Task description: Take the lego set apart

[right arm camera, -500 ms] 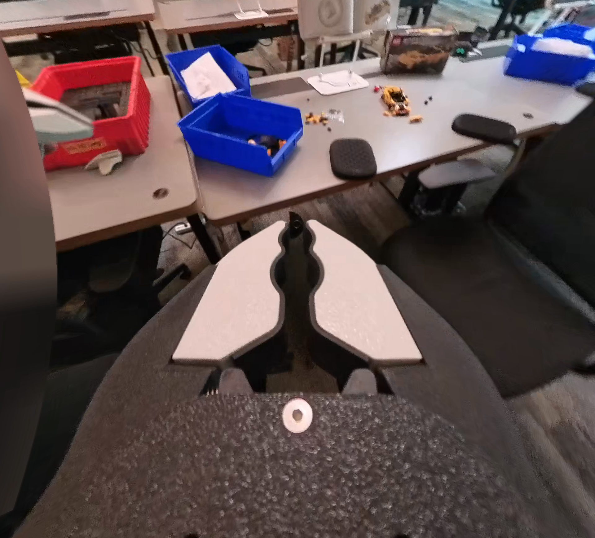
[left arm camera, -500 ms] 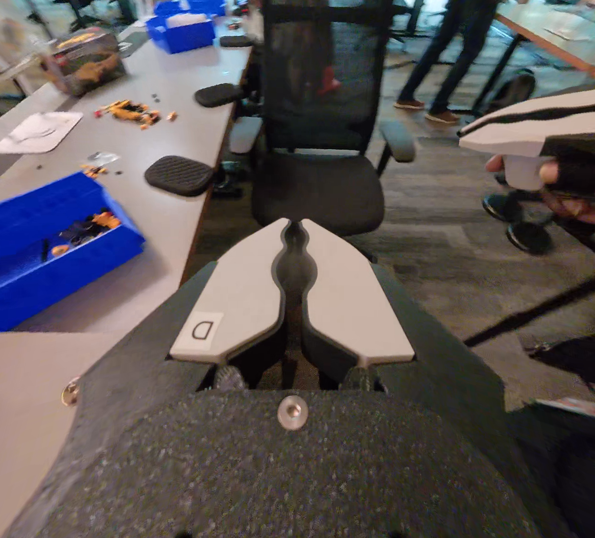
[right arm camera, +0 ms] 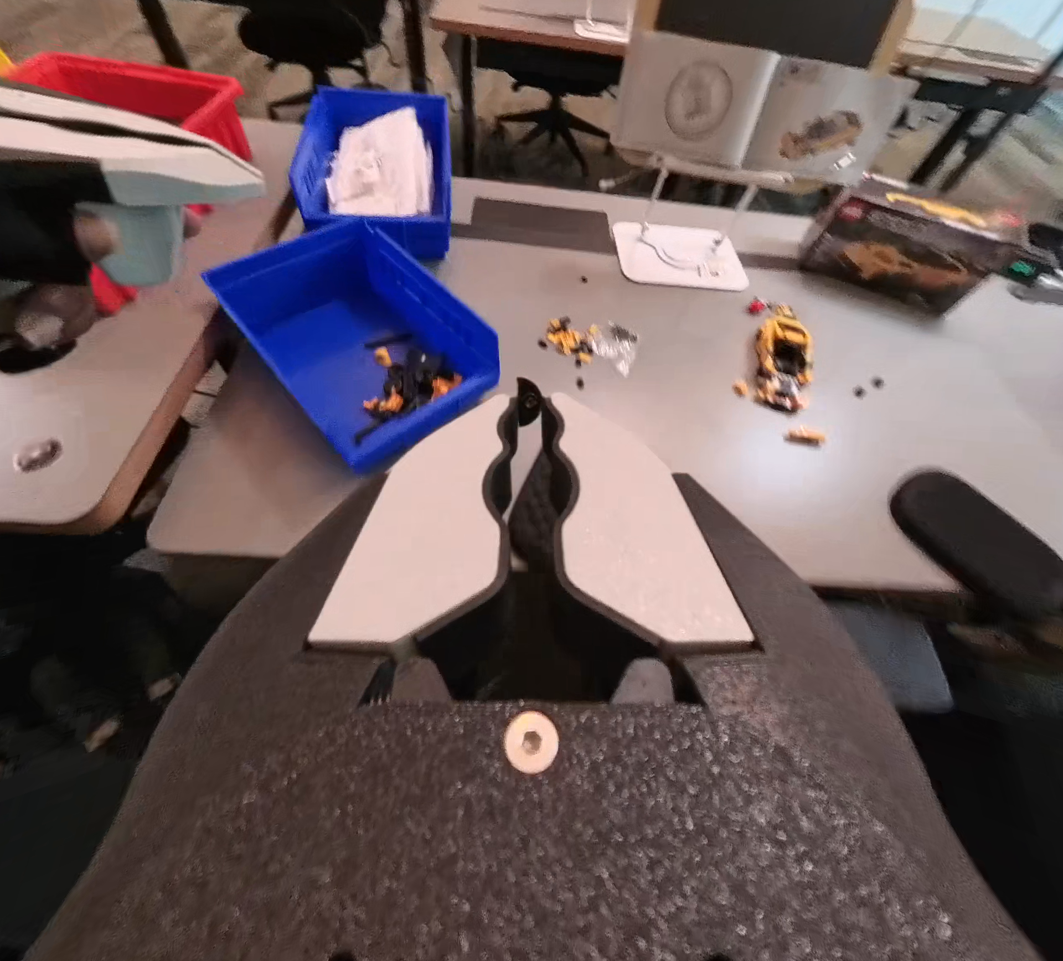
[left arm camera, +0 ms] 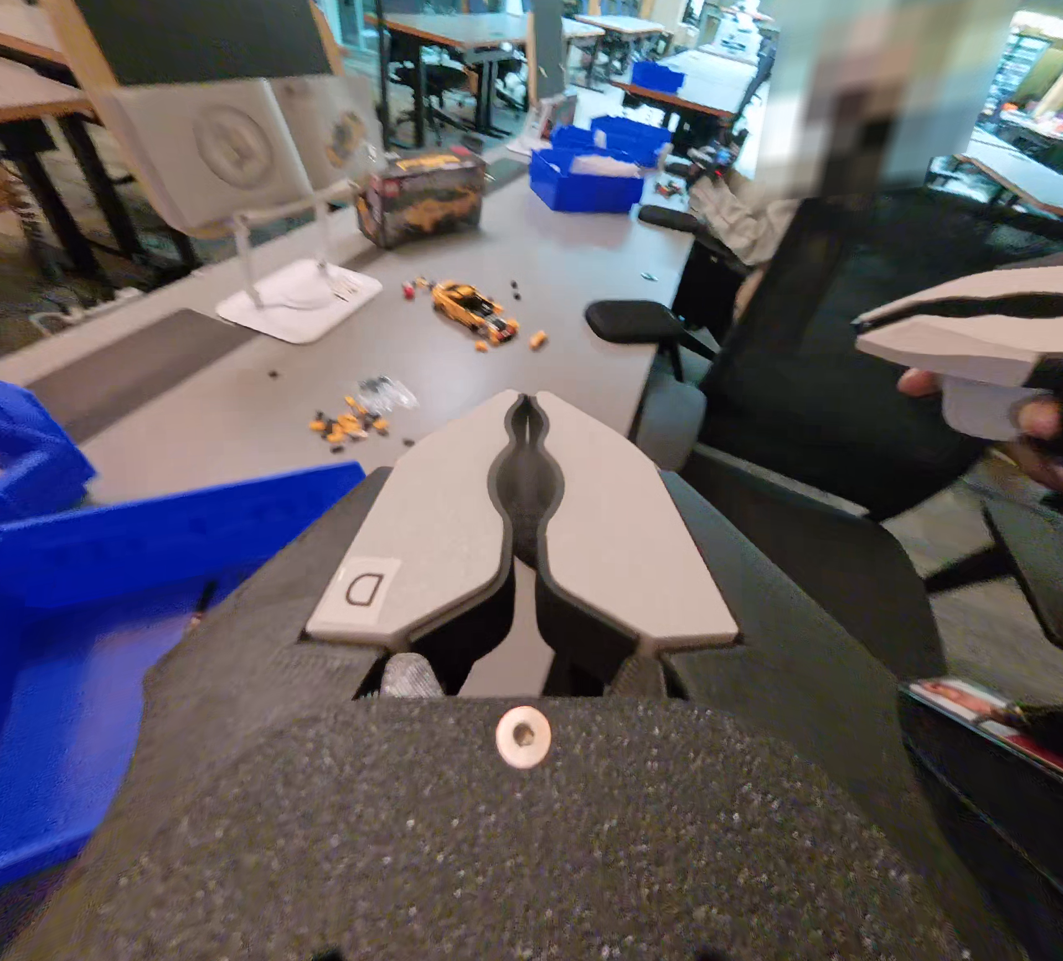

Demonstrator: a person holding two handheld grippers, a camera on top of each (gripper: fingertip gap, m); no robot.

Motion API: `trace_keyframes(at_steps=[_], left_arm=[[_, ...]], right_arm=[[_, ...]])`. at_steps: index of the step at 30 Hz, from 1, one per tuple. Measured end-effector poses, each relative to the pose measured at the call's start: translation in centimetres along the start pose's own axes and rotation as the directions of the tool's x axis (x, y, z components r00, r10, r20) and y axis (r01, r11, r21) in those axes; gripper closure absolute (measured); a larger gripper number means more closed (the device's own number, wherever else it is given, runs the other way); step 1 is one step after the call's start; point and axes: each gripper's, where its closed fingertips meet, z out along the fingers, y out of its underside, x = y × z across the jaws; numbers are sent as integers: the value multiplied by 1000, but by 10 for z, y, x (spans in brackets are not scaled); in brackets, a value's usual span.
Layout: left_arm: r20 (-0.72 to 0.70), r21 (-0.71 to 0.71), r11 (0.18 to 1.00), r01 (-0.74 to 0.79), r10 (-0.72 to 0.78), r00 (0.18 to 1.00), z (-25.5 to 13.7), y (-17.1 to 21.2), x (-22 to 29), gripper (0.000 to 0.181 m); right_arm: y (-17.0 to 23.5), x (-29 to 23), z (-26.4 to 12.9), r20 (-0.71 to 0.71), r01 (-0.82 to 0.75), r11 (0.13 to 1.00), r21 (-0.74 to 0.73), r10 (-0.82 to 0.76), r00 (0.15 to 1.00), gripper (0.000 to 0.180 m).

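With our right gripper pinching a small black piece and our left gripper closed empty, the yellow lego car sits well apart on the table, so we risk dropping it short of the blue bin.

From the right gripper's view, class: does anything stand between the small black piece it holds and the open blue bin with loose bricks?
Nothing visible does. The right gripper is shut on the small black piece, and the open blue plastic bin lies just ahead to its left.
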Motion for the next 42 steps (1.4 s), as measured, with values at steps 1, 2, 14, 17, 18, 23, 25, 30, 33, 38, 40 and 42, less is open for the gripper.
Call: trace_keyframes(at_steps=[1,2,14,17,18,23,25,30,33,38,40,42], left_arm=[[35,11,1000,-4,3,999,6,-9,-13,181],[78,16,1000,-6,5,997,11,-13,-27,181],[729,55,994,90,-102,677,11,118,-119,181],[812,90,995,53,-104,575,22,157,-99,181],[830,88,996,18,-83,552,28,166,-91,181],[869,118,981,-154,-27,494,61,181,-48,181],[817,244,964,-106,-145,558,83,178,-25,181],[862,195,978,-74,-135,488,142,171,47,181],[896,167,986,20,-161,414,178,175,93,181],[913,104,993,-52,-74,401,231,155,154,181],[921,59,996,-66,-29,388,243,154,165,181],[916,77,996,-55,-48,399,253,154,175,181]], right_arm=[[-12,9,23,39,6,1000,10,-7,999,172],[-21,18,47,79,22,1000,14,-23,997,172],[28,10,301,701,158,987,44,-143,699,172],[52,20,325,734,165,980,114,-195,650,172],[62,23,326,752,158,979,128,-200,628,172],[115,60,299,831,213,947,239,-313,460,172],[129,90,280,840,216,936,278,-346,419,172],[143,186,226,803,184,892,412,-451,390,173],[158,243,209,773,188,900,393,-434,463,172],[173,292,186,744,121,908,401,-400,536,172],[180,304,181,733,97,915,392,-374,568,172],[187,314,175,733,78,928,364,-337,591,172]])
